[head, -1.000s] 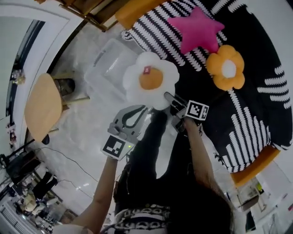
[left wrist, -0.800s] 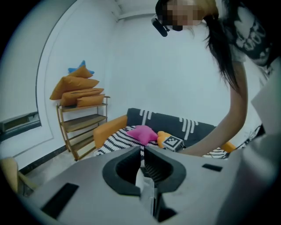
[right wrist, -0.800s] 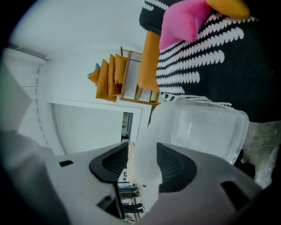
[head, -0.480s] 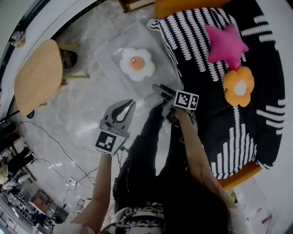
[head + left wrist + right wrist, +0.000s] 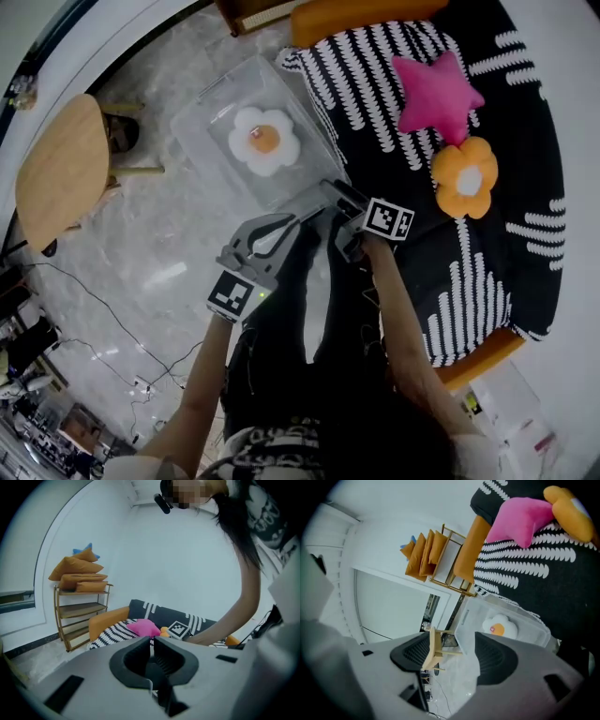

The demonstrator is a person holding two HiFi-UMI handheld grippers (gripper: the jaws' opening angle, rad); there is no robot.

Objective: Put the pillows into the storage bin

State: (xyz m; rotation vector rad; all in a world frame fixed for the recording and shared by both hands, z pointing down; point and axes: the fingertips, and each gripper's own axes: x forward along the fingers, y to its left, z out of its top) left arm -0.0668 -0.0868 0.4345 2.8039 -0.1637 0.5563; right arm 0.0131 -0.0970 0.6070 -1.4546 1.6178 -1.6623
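White flower pillow [image 5: 265, 141] now lies inside the storage bin [image 5: 208, 117]; right gripper [image 5: 452, 656] has just opened, empty; left gripper [image 5: 152, 642] is pressed together.

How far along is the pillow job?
Done: the white-and-orange flower pillow lies in the clear plastic storage bin. In hand: nothing; the right tongs have just been opening, empty, and the left tongs are shut, empty. Left: the pink star pillow and orange flower pillow on the black-and-white sofa.
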